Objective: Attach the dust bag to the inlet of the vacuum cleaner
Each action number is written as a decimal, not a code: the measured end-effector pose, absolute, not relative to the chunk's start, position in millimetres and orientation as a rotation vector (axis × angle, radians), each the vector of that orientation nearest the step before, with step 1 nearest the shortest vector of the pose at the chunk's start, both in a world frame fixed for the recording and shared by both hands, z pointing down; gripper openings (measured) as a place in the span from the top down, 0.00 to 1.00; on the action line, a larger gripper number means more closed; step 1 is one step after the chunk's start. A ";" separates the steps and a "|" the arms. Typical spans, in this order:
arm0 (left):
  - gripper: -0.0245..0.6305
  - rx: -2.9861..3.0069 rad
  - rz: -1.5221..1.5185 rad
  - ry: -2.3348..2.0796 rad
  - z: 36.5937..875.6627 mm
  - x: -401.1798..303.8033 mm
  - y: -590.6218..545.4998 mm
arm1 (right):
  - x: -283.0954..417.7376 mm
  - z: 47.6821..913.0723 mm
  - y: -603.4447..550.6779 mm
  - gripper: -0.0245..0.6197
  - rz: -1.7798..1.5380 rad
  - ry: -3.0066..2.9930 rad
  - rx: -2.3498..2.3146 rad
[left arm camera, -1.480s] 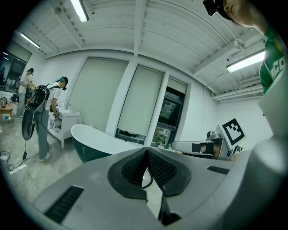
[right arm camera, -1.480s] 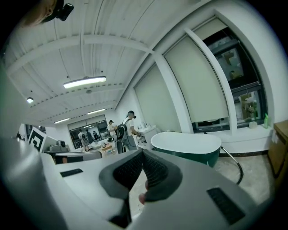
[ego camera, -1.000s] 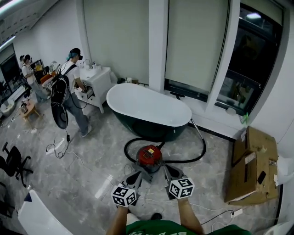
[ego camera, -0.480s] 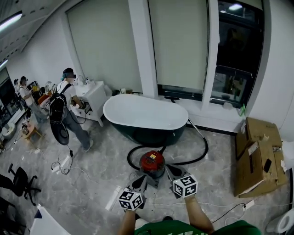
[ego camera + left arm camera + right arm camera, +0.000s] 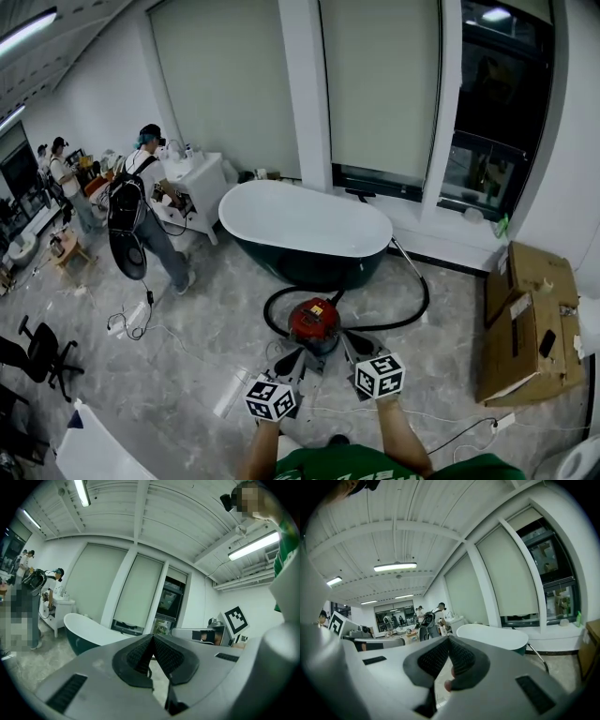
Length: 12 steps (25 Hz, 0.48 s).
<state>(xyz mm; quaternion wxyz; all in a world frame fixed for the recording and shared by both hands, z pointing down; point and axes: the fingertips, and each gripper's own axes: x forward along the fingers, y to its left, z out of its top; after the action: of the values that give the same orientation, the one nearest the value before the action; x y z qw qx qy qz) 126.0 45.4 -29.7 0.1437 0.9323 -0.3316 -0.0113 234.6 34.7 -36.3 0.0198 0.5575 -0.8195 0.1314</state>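
The red vacuum cleaner (image 5: 314,322) stands on the floor in front of the bathtub, and its black hose (image 5: 412,309) loops round it. Both grippers hover side by side just in front of it, held roughly level. My left gripper (image 5: 289,359) (image 5: 152,637) is shut, its ribbed pads pressed together with nothing between them. My right gripper (image 5: 352,346) (image 5: 448,640) is shut and empty too. A sliver of red shows below the right gripper's pads in the right gripper view. No dust bag shows in any view.
A dark bathtub (image 5: 375,251) with a white inside stands behind the vacuum. Cardboard boxes (image 5: 525,319) lie at the right. Cables (image 5: 141,319) trail over the marble floor. A person with a backpack (image 5: 136,202) stands at a white cabinet (image 5: 202,183). An office chair (image 5: 33,349) is at the left.
The head view has swung slightly, so the room shifts in the picture. My left gripper has edged a little to the right. Both grippers stay shut in front of the vacuum.
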 end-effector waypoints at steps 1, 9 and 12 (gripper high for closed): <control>0.96 2.690 -0.036 -0.958 -30.8 124.9 45.1 | 232.6 -36.0 33.5 0.95 0.404 -2.542 1.726; 0.96 2.670 -0.063 -0.986 -29.8 113.2 43.5 | 224.5 -33.2 28.9 0.95 0.392 -2.545 1.706; 0.96 2.666 -0.074 -0.994 -32.1 109.5 39.6 | 223.3 -33.1 26.0 0.95 0.389 -2.544 1.707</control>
<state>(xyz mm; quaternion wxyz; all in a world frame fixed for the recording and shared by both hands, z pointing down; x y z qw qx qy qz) 109.5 39.6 -32.1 0.1472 0.9264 -0.3456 -0.0256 223.3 26.0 -33.1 0.0267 0.5525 -0.8236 0.1258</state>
